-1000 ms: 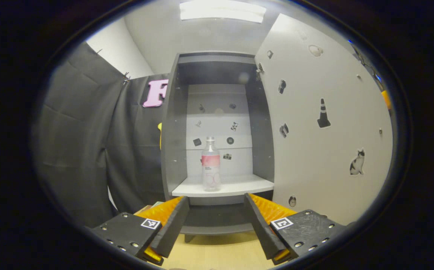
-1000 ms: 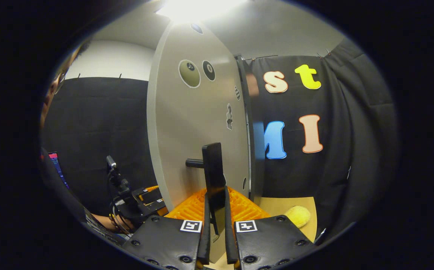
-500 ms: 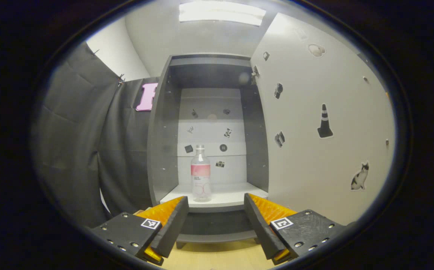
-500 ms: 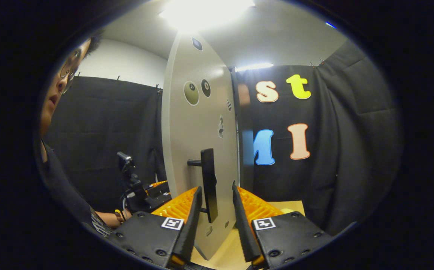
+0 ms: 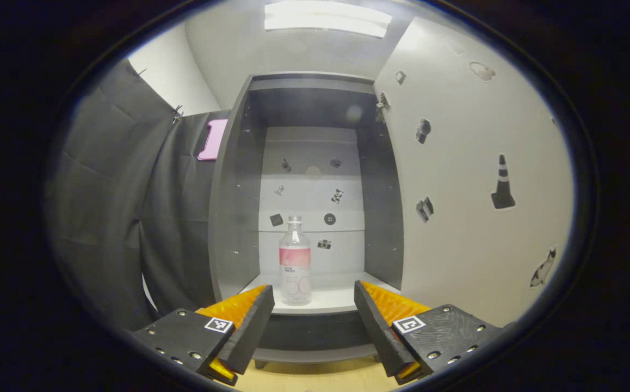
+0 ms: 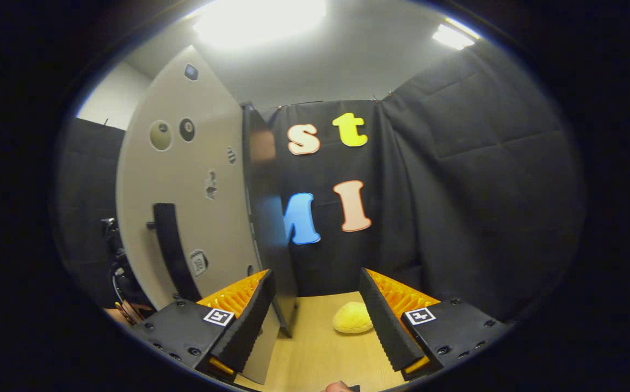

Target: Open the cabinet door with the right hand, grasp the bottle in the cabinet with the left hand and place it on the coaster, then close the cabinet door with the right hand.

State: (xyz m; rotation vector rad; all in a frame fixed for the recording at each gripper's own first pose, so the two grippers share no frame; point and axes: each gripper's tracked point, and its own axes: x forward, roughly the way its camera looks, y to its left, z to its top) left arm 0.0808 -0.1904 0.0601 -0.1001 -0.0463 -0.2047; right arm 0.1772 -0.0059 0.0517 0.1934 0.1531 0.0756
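In the left gripper view a clear bottle (image 5: 295, 261) with a pink label stands upright on the white shelf (image 5: 337, 298) of the open grey cabinet (image 5: 239, 190). My left gripper (image 5: 310, 321) is open, a short way in front of the bottle and slightly below it, nothing between its fingers. The white cabinet door (image 5: 473, 179) hangs swung out on the right. In the right gripper view my right gripper (image 6: 315, 321) stands open and apart from the door (image 6: 184, 185), whose dark bar handle (image 6: 171, 247) lies off to its left.
A yellow round object (image 6: 352, 317) lies on the wooden tabletop (image 6: 320, 348) between the right gripper's fingers, farther off. Black cloth walls close the booth on the left (image 5: 113, 207) and behind (image 6: 456, 190). Stickers dot the door and the cabinet's back panel.
The right gripper let go of the door handle, opened wide and swung right, away from the door. The left gripper moved nearer the cabinet; the bottle now sits closer between its fingers.
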